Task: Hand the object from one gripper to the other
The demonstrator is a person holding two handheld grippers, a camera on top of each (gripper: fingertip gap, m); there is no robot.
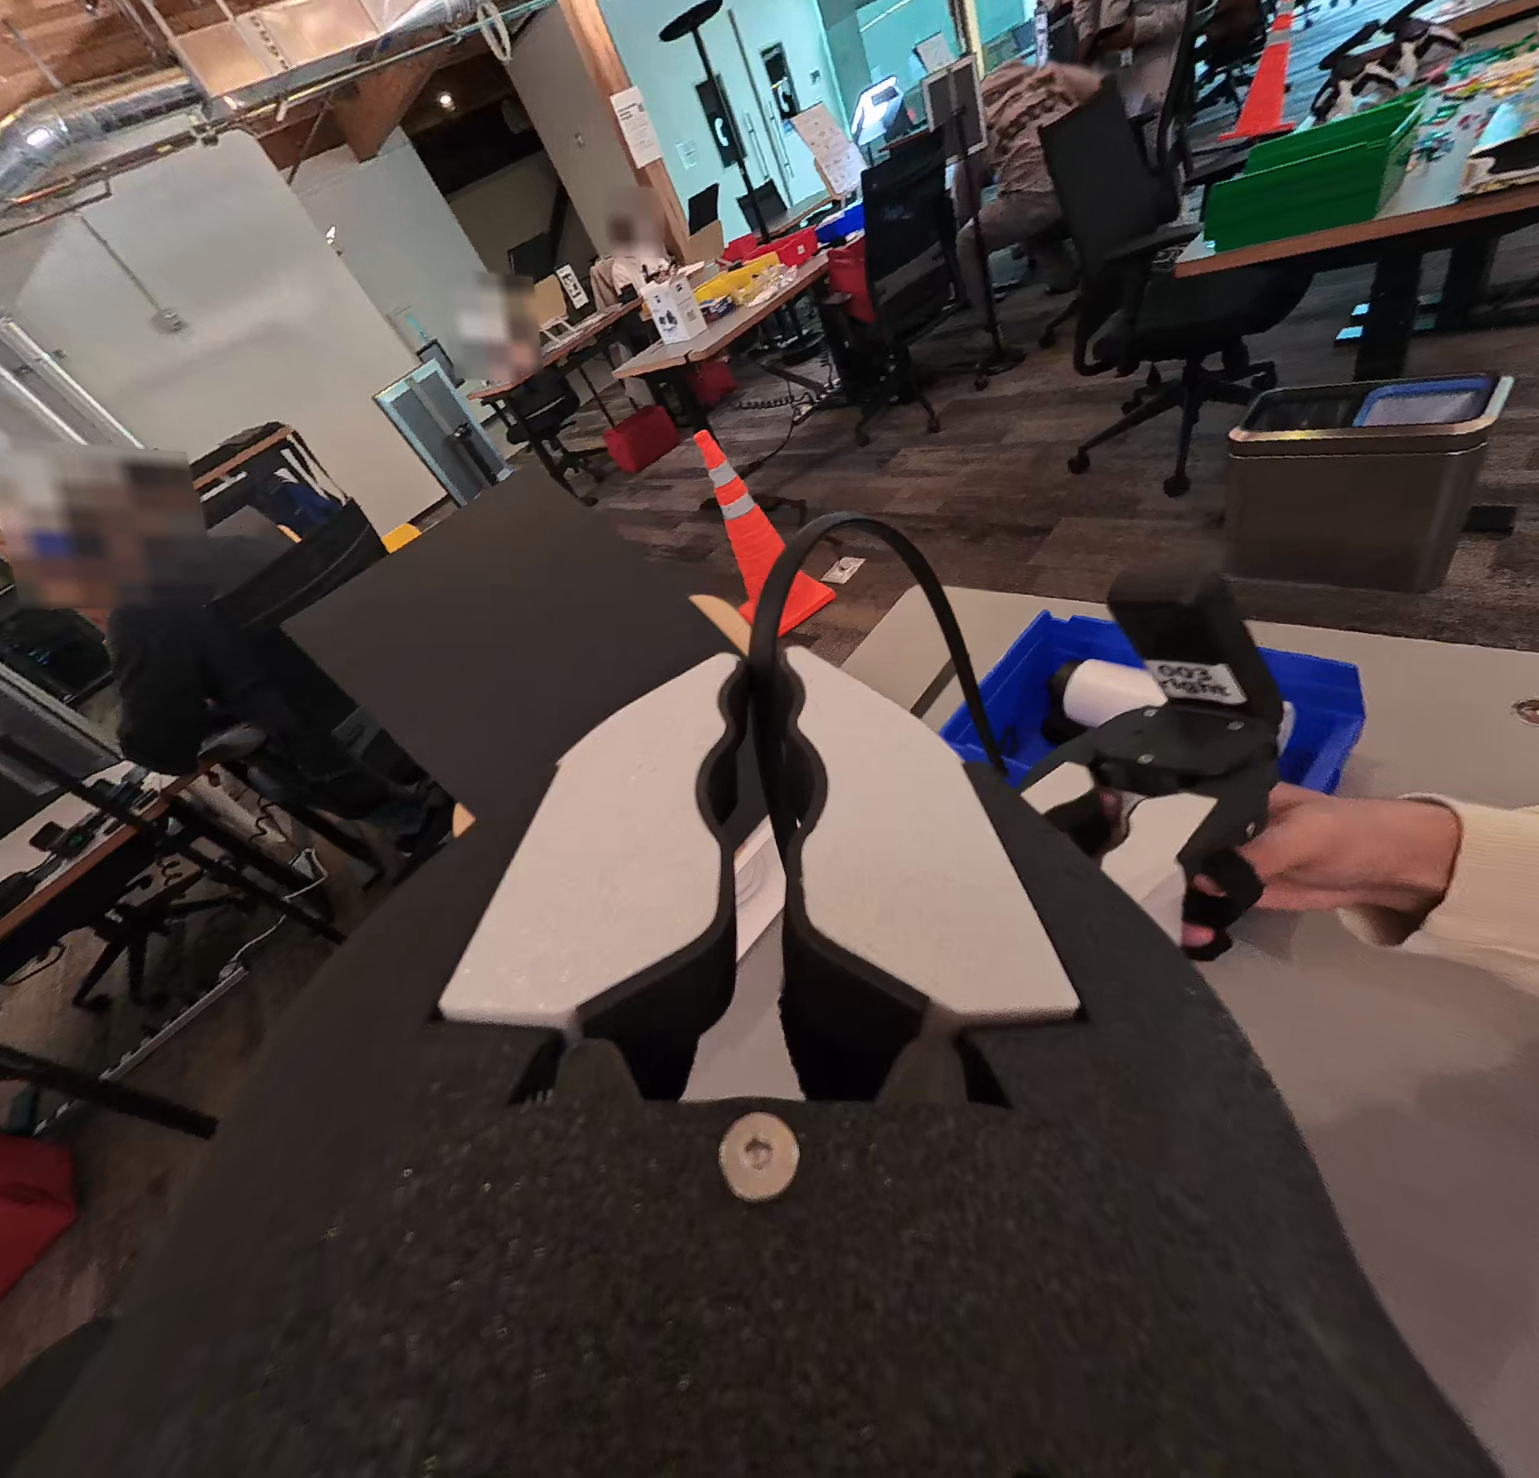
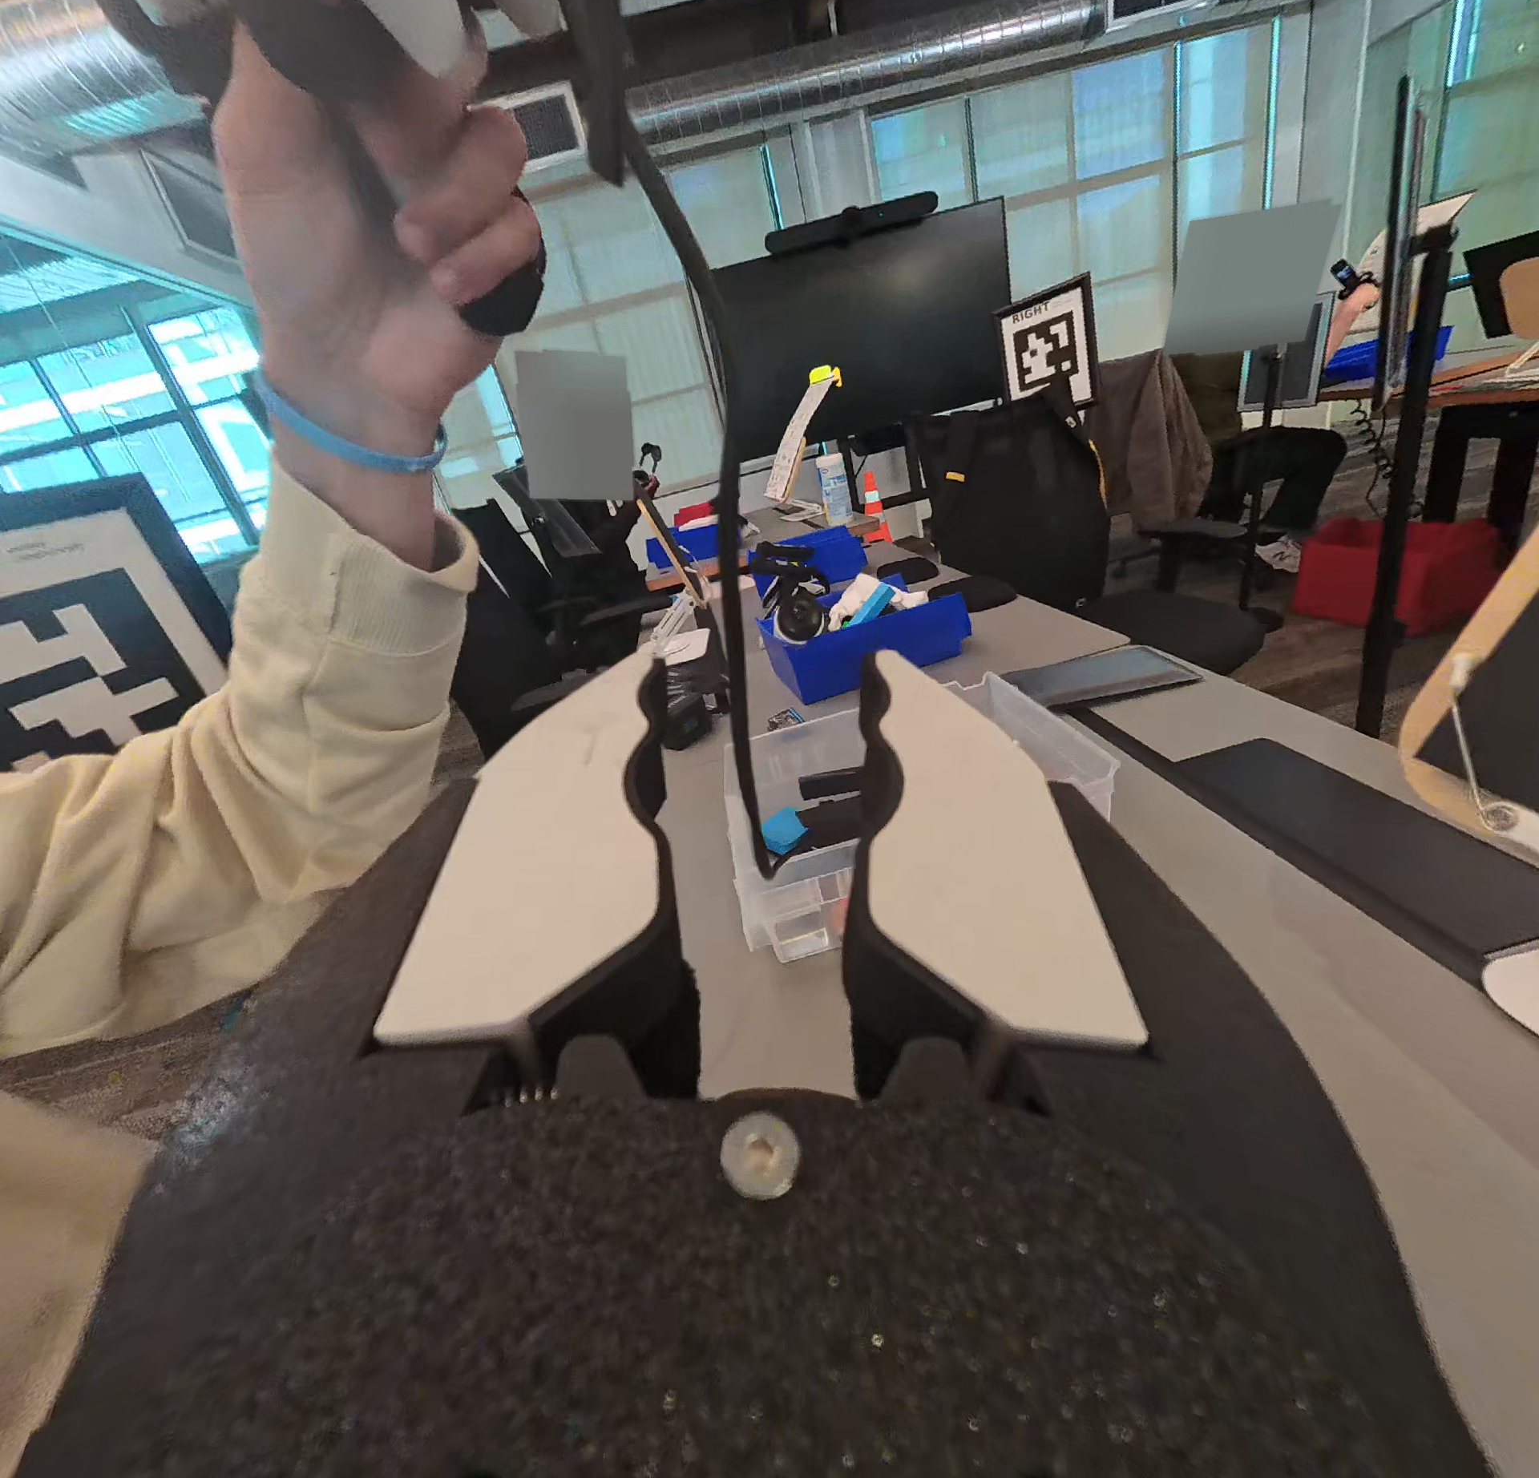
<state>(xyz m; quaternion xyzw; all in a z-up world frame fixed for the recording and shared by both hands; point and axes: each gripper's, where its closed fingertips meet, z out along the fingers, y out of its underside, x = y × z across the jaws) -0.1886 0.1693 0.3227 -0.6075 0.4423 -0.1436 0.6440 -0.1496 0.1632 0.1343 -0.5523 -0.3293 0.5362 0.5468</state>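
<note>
Left wrist view shows a thin black strap [image 1: 866,559], flat, flexible and matte, pinched between the left gripper's [image 1: 770,693] closed tips; it arches up out of the wavy black inner edges and droops right toward a blue plastic bin [image 1: 1020,688] on a smooth grey table [image 1: 1416,688]. White finger plates sit on grainy black bodies. Farther right, a hand [image 1: 1349,855] holds the right gripper [image 1: 1083,826]. In the right wrist view, that gripper [image 2: 762,672] stands wide apart, gripping nothing, and the strap [image 2: 733,522] hangs down between its fingers above a clear plastic box [image 2: 1074,747].
</note>
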